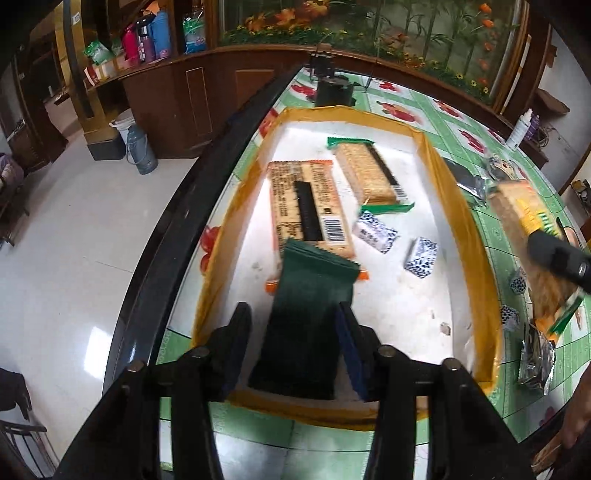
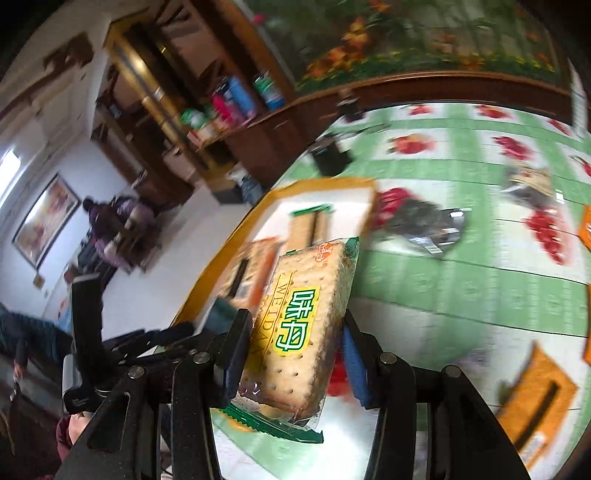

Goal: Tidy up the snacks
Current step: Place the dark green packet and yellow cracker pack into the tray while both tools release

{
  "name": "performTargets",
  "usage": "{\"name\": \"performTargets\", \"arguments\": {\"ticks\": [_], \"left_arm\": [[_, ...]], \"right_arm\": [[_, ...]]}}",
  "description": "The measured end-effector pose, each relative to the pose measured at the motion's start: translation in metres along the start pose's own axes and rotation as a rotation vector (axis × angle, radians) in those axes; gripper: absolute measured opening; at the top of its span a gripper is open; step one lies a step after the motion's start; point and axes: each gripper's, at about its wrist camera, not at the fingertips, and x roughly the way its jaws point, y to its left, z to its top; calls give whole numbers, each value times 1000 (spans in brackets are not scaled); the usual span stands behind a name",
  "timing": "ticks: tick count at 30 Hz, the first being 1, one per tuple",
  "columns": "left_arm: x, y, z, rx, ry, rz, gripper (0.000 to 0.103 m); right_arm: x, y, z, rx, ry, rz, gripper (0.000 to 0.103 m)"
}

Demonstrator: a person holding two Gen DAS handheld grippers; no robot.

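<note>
Your counter (image 1: 458,122) wears a green checked cloth printed with red fruit, edged by a dark rim, with pale glossy floor tiles (image 1: 74,240) to its left. Behind it stand a carved wooden cabinet (image 1: 207,92) with bright flasks (image 1: 147,38) and packets on its shelf, and a glass panel (image 1: 388,33) showing orange flowers and green stems. A blue-grey thermos (image 1: 138,151) sits on the floor beside a white bucket.

On the counter lies a white tray with a yellow rim (image 1: 448,192). Inside it rest an orange cracker pack (image 1: 306,206) showing its barcode and dense small print too fine to read, a green-ended cracker pack (image 1: 369,173), and two small blue-and-white wrapped sweets (image 1: 375,232).

Your left gripper (image 1: 293,347) hangs over the tray's near end, its fingers apart; a dark green packet (image 1: 310,317) lies between them, and you cannot tell whether the pads touch it.

Your right gripper (image 2: 291,354) has its fingers clamped on a cracker pack (image 2: 306,332), held above the tray's near right edge. Its label reads "WEIDAN" in gold beside two green Chinese characters on yellow. Silver and orange packets lie loose on the cloth to the right, blurred.
</note>
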Motion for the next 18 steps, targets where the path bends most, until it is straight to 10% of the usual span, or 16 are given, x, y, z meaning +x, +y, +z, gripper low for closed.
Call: {"name": "performTargets", "arguments": {"ticks": [11, 18], "left_arm": [[-55, 29, -14, -138, -135, -81, 75], [-90, 27, -14, -171, -227, -126, 79]], "right_arm": [[70, 44, -15, -90, 96, -56, 53], [15, 25, -4, -46, -17, -60, 53]]}}
